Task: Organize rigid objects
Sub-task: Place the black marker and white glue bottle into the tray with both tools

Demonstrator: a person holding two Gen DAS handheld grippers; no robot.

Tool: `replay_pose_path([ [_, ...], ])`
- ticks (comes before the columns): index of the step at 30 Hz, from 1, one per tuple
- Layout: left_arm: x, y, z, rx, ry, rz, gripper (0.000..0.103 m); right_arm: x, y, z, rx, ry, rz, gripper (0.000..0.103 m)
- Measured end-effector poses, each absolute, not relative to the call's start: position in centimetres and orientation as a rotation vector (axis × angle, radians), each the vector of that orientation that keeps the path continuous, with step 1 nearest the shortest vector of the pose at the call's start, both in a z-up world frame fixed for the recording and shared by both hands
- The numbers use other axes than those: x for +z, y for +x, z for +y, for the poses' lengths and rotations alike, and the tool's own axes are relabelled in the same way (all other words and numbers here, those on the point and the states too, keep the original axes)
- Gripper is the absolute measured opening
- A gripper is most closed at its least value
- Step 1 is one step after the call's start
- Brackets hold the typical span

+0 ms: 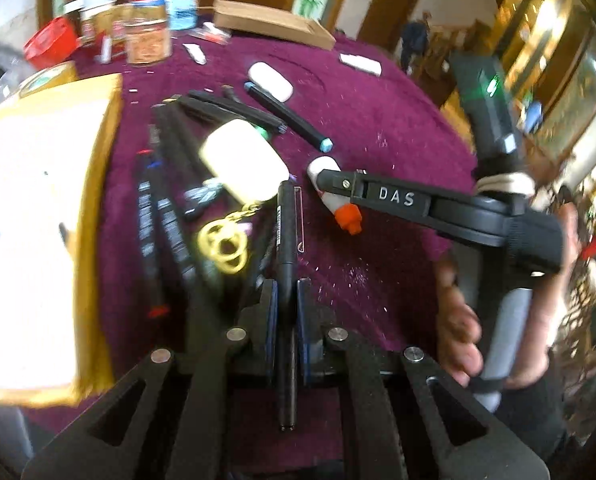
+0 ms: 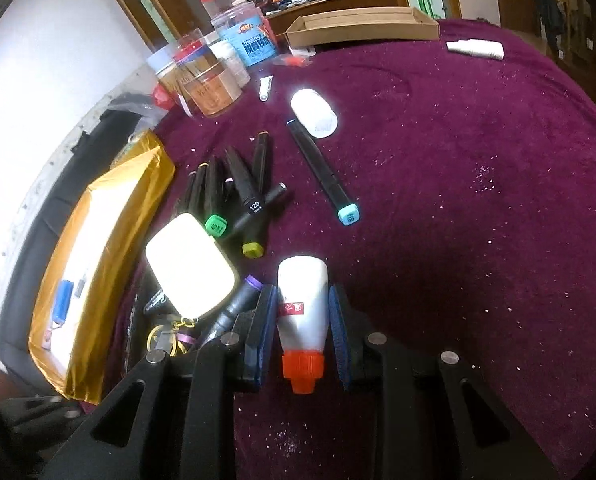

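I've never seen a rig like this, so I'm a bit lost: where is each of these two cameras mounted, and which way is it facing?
Left wrist view: sits on the left gripper, facing down along its fingers, shut on a black pen; the right gripper and a hand show.
Right wrist view: sits on the right gripper, facing down at the glue bottle it clamps.
Both share the maroon tablecloth, the blue-capped marker and the gold box.
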State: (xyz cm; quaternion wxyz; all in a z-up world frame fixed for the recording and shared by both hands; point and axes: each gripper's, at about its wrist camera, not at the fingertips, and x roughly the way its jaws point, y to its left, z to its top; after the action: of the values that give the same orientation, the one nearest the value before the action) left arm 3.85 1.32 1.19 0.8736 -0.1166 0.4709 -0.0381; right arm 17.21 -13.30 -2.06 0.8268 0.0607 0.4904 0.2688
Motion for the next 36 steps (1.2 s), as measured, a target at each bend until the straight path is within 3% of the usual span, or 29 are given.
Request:
replay_pose_path([
  [7,4.1,-1.2,6.4,-0.012,-0.385,0.892,0.007,1.1,12.3,-12.7,0.66,0.193,0.993,0.023],
  [17,6.5,-4.3,15.6,0.196,-0.458,0.767,0.007,5.6,6.9,-4.5,0.984,0.198,0.94,0.024],
  [26,2.9,-0.7,21.2,0.244,-0.488,0.846,0.007,3.2,9.2,3.3,1.025,0.135,1.02,0.024],
  [36,-0.3,1.3,21.7,0.248,-0.455,0.947,0.007,0.0,10.5,7.2,0.982,0.057,1.091,0.024],
])
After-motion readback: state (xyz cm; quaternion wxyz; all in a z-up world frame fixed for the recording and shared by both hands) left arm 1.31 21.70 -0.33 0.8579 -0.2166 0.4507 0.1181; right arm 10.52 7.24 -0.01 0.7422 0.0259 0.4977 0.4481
